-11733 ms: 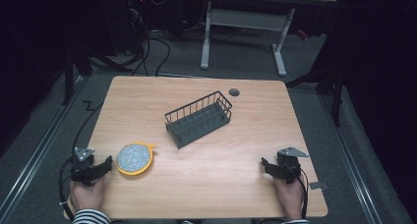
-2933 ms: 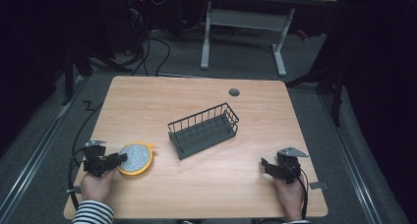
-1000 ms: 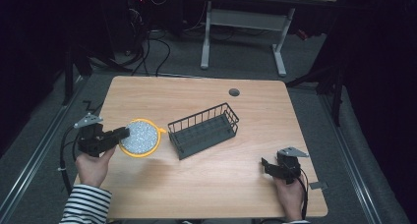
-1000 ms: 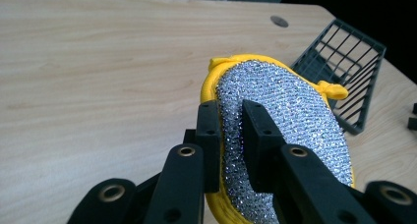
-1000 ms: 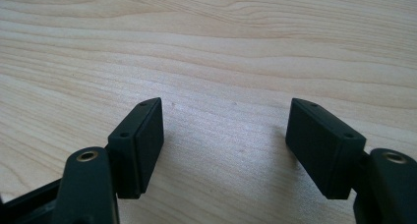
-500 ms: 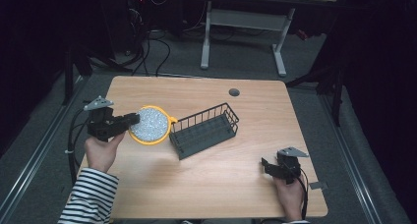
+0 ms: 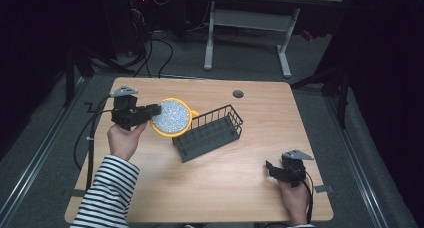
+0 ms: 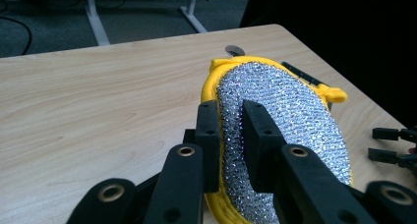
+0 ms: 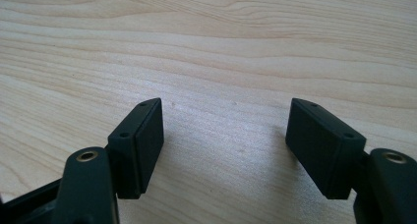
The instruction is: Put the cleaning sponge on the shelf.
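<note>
Left gripper point(image 8: 230, 130), jaws clamped on the rim of the yellow scrubber point(image 7: 171, 117), holds it on edge beside the wire basket point(image 7: 210, 133). Risk: thin rim grip lets it pivot, striking the basket wall. Right gripper point(image 9: 226, 145) rests wide, empty.

Light wooden table point(image 7: 210, 188) here. A dark wire basket point(image 7: 209, 133) sits on it, just beside the left tongs point(image 7: 156, 109). Bare wood lies under the right tongs point(image 7: 270, 168).
</note>
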